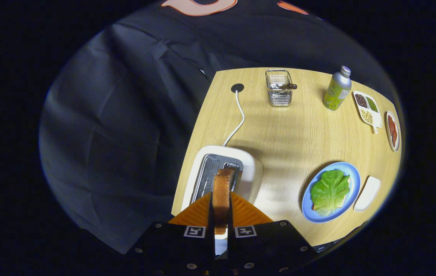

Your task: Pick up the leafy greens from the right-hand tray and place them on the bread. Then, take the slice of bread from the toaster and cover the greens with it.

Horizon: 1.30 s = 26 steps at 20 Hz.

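Wood-grain tabletop [298,130] carries one white toaster [250,168] with a white cord [239,115], one round blue plate [350,172], one wire basket [278,87], one metal bottle [336,89], one three-part dish [367,108], one small red-filled dish [392,130] and one bare white oblong tray [367,193]. Gripper [221,214] is closed nearly together, both ribbed fingers pressing one browned bread slice [221,191] standing on edge over the toaster's slot. Crinkled leafy greens [329,191] lie on bread on the plate, right of the jaws.
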Available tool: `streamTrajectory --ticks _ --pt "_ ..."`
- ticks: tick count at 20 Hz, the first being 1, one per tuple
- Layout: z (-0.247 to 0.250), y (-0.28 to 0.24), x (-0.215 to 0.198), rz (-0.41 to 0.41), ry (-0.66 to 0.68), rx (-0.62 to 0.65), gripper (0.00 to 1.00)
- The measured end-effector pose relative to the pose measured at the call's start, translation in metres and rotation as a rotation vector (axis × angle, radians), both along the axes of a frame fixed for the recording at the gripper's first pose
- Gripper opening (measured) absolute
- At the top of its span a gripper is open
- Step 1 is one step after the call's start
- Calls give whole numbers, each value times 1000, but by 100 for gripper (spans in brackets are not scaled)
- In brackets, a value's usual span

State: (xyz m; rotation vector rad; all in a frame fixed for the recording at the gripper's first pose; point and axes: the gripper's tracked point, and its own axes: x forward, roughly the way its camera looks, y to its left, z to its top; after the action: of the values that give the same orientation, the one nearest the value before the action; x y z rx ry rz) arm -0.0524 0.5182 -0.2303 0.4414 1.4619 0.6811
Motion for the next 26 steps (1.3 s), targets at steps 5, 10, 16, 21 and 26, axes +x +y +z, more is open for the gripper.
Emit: streamTrajectory --ticks 5,10,16,21,26 --pt "20 -38 13 -85 -2 112 13" --pt "0 -99 17 -164 -20 103 13" --pt "-42 -154 9 -234 9 96 13" --pt "-69 -180 0 -252 32 108 13" --pt "-101 -193 -5 -252 53 134 13"
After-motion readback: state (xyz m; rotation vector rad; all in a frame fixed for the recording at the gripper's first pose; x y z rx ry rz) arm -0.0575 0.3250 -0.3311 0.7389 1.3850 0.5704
